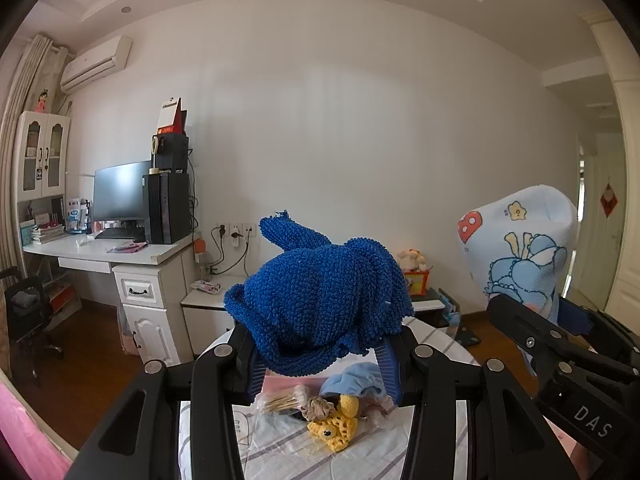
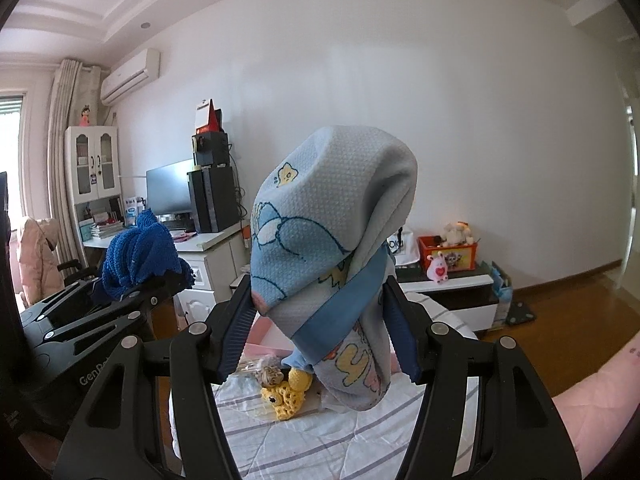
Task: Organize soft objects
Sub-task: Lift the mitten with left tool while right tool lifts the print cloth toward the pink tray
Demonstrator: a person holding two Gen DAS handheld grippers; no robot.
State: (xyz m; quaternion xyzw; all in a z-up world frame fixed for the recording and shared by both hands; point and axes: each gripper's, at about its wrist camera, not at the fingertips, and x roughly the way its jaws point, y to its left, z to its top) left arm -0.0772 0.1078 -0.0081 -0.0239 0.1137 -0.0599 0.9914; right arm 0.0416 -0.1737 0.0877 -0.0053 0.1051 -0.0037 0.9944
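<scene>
Obs. 1, left tongs. Your left gripper (image 1: 320, 340) is pinched on the blue knitted piece (image 1: 320, 288), which is bunched between the pads and heaped up above them, clear of the striped sheet (image 1: 280, 452) below. One loose corner sticks up at the top left. Judgement: chunky open knit, light, very soft, grippy rather than slick. It will compress a lot under the pads and sag wherever unsupported. You hold a wad, not an edge, so it will not hang flat. To fold it, take a hem or a corner instead.

Obs. 2, right tongs. Your right gripper (image 2: 320, 320) is clamped on the pale blue cartoon-print cloth (image 2: 332, 220), jaws fairly wide because a thick fold sits between them. The cloth domes above the pads and a tail hangs below, its end just above the sheet. Judgement: thin, waffle-textured, light and limp; the darker blue hem band (image 2: 340, 308) running across the grip looks like the firmest place to hold.

Obs. 3, relative position. Both pieces are aloft, side by side and apart, the knit on your left, the print cloth on your right.

Obs. 4, remaining items. On the sheet under the tongs lie a yellow crocheted toy (image 2: 286, 394), a beige scrunchie (image 1: 318, 406) touching it, and a light blue fabric (image 1: 352, 380) bundle. All small, soft, easily dragged by a trailing cloth tail, so keep the hanging ends high when you pass over them.
</scene>
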